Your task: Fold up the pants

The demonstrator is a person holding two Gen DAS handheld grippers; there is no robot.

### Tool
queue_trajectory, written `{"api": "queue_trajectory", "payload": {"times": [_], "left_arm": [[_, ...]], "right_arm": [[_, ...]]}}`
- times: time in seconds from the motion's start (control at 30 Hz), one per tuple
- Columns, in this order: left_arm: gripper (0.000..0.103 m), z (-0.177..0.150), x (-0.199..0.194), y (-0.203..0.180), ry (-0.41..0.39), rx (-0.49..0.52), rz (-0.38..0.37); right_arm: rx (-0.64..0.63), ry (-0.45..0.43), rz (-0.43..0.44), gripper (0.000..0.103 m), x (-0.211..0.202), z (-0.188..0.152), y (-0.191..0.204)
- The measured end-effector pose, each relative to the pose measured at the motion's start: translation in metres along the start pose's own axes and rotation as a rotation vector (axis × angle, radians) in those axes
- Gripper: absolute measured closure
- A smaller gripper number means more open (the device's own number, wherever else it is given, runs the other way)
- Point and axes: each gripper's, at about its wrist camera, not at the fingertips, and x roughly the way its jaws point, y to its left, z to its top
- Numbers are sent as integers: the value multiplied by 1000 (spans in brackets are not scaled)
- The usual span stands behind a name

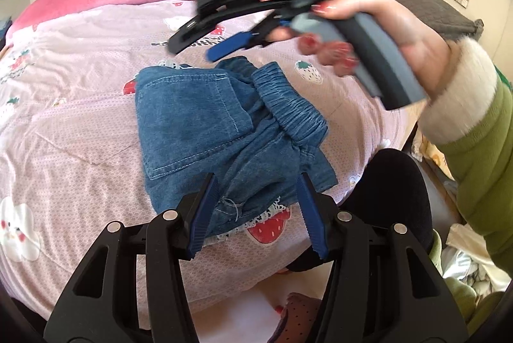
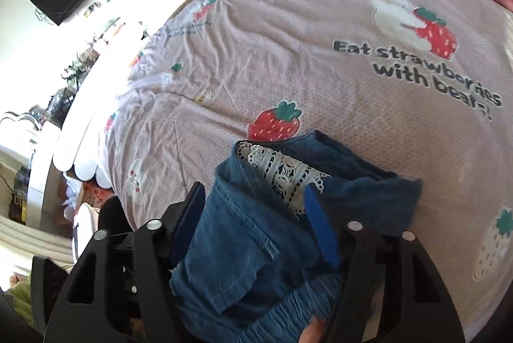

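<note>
The pants (image 1: pixel 224 131) are seen as a compact folded denim bundle lying on the bed (image 1: pixel 80 105), near its front edge. The left claw (image 1: pixel 258 214) is held spread, nothing between its blue pads, and the bundle lies directly ahead of it, the hem almost between the fingertips. The right claw (image 1: pixel 205 45) is raised above the far side of the bundle; its fingers are also apart and nothing is pinched. The elastic waistband (image 1: pixel 288 105) is turned toward the right hand (image 1: pixel 400 32). The left claw is judged nearer, so a final straightening would probably be made from that side.
</note>
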Motion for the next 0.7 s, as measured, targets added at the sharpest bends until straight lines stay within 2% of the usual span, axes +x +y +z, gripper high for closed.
{"api": "queue_trajectory", "payload": {"times": [0.27,0.33,0.43,0.5,0.57,0.7], "left_arm": [[60,7,10,-6,10,33,4],[61,7,14,-6,14,32,4],[72,6,18,-7,20,37,-2],[82,4,20,-6,26,33,-19],[86,2,21,-6,36,24,-44],[87,-7,24,-15,40,41,-51]], "right_arm": [[-44,80,-38,72,28,5,6],[-59,82,-51,84,32,2,8],[-87,43,-70,92,27,-2,13],[-88,2,-72,96,20,-1,14],[-87,-21,-82,98,16,2,14],[-101,-31,-116,100,18,11,16]]}}
